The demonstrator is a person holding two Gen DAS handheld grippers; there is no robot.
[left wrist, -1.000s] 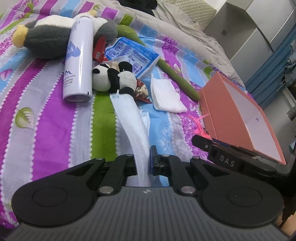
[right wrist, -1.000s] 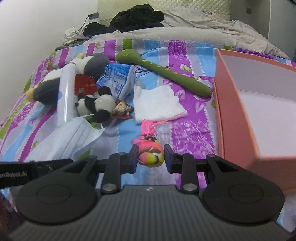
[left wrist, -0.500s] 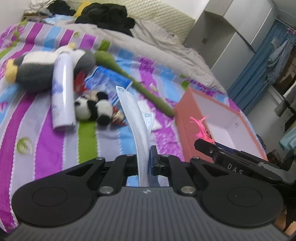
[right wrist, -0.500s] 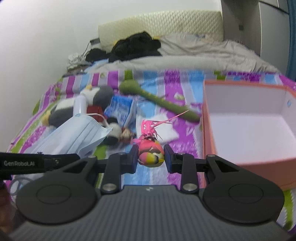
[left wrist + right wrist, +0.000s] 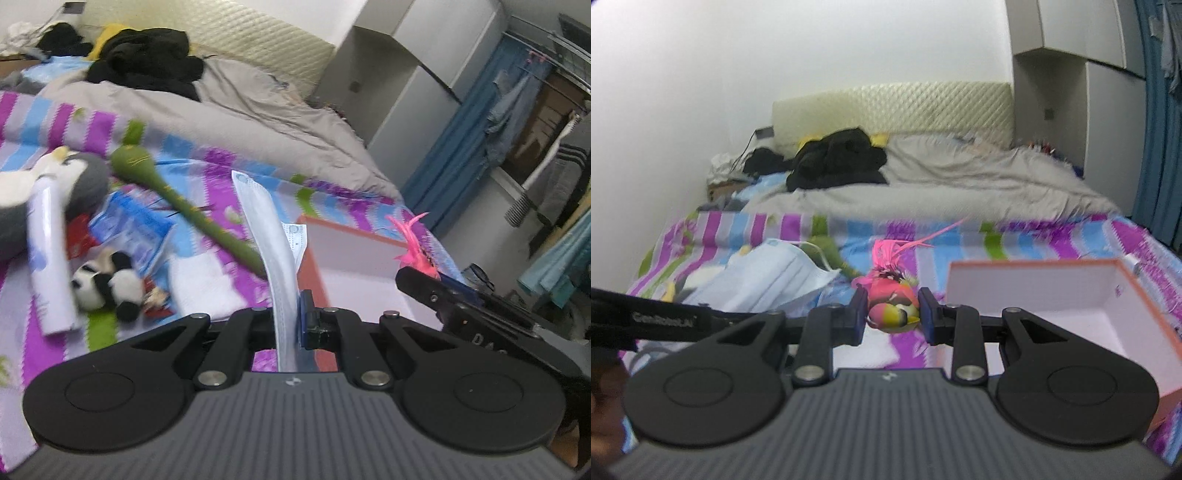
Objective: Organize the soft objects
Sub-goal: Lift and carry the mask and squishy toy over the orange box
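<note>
My left gripper (image 5: 286,321) is shut on a pale blue face mask (image 5: 271,240) and holds it up in the air, left of the orange box (image 5: 347,254). My right gripper (image 5: 892,312) is shut on a small pink and yellow toy bird (image 5: 892,299) with pink feathers, raised just left of the orange box (image 5: 1052,295). The mask also shows in the right wrist view (image 5: 768,277), and the bird's feathers show in the left wrist view (image 5: 413,247). The box is open, white inside.
On the striped bedspread (image 5: 22,125) lie a grey and white plush (image 5: 55,177), a white spray can (image 5: 48,258), a small panda plush (image 5: 107,284), a blue packet (image 5: 133,225), a long green plush (image 5: 184,206) and a white cloth (image 5: 207,288). Grey quilt and black clothes lie at the head of the bed.
Both grippers have lifted well above the bed with their loads and tilted up. The view now takes in the headboard and wardrobe. Both have moved toward the orange box.
</note>
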